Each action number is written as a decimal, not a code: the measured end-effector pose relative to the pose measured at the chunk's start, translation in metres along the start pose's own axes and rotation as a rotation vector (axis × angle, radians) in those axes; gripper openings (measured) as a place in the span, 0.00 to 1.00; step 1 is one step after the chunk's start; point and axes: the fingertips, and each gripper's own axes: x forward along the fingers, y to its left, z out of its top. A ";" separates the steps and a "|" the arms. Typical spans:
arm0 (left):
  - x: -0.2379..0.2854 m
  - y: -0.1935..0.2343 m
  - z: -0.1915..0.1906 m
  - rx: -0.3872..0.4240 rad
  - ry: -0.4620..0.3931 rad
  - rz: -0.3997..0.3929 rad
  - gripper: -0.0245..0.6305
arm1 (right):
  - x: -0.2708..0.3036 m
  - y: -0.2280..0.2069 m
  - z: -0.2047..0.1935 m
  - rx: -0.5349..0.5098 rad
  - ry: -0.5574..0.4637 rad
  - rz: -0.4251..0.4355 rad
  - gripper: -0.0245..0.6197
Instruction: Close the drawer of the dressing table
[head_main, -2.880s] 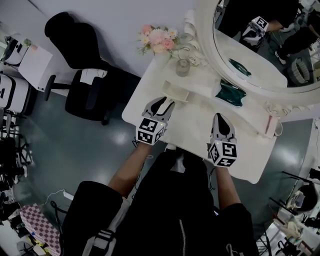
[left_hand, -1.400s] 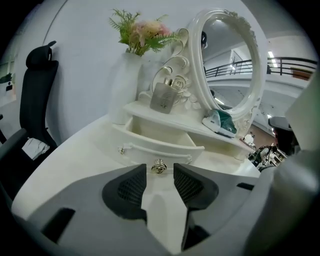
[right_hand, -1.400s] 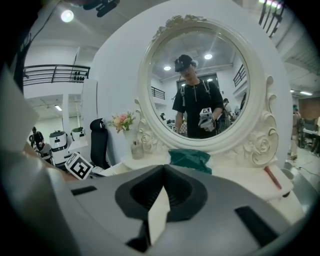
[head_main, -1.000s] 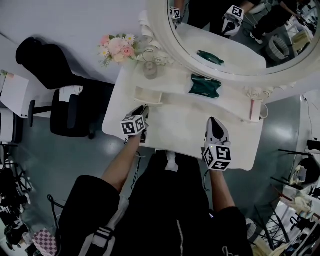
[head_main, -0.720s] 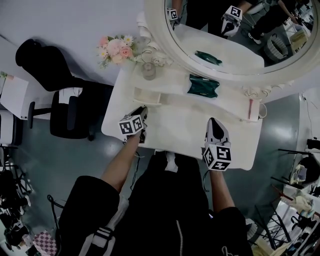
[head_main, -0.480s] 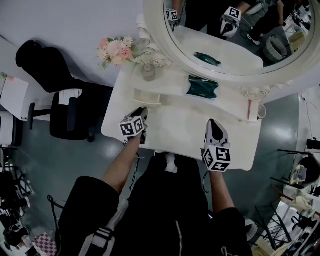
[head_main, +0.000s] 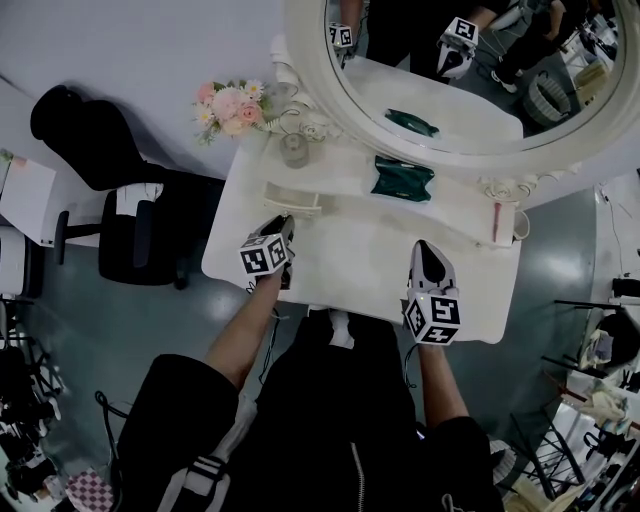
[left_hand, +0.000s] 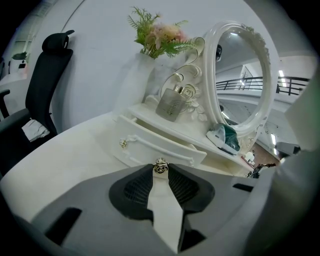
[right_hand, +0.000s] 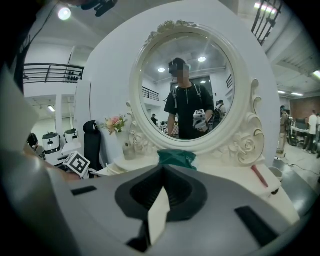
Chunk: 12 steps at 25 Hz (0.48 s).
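Note:
The small white drawer stands pulled out of the low shelf at the back left of the white dressing table. In the left gripper view its front faces me, with a small gold knob at the middle. My left gripper is shut on that knob, which sits pinched right at the jaw tips. In the head view this gripper points at the drawer. My right gripper rests over the table's right front, its jaws shut on nothing.
A round mirror rises behind the shelf. A green pouch lies on the shelf's middle, a glass bottle and pink flowers at its left, a slim pink item at the right. A black office chair stands left of the table.
The left gripper has crept a little toward the drawer front and settled on the knob. The right gripper has stayed where it was. The drawer is still out.

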 end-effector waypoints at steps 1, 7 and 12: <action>0.002 0.000 0.001 0.001 0.001 0.000 0.19 | 0.001 0.000 0.000 0.000 0.001 0.000 0.04; 0.009 0.002 0.002 0.005 0.014 -0.004 0.19 | 0.006 -0.001 -0.001 0.003 0.005 -0.002 0.04; 0.015 0.004 0.003 0.011 0.029 -0.005 0.19 | 0.009 -0.002 0.001 0.005 0.000 -0.004 0.04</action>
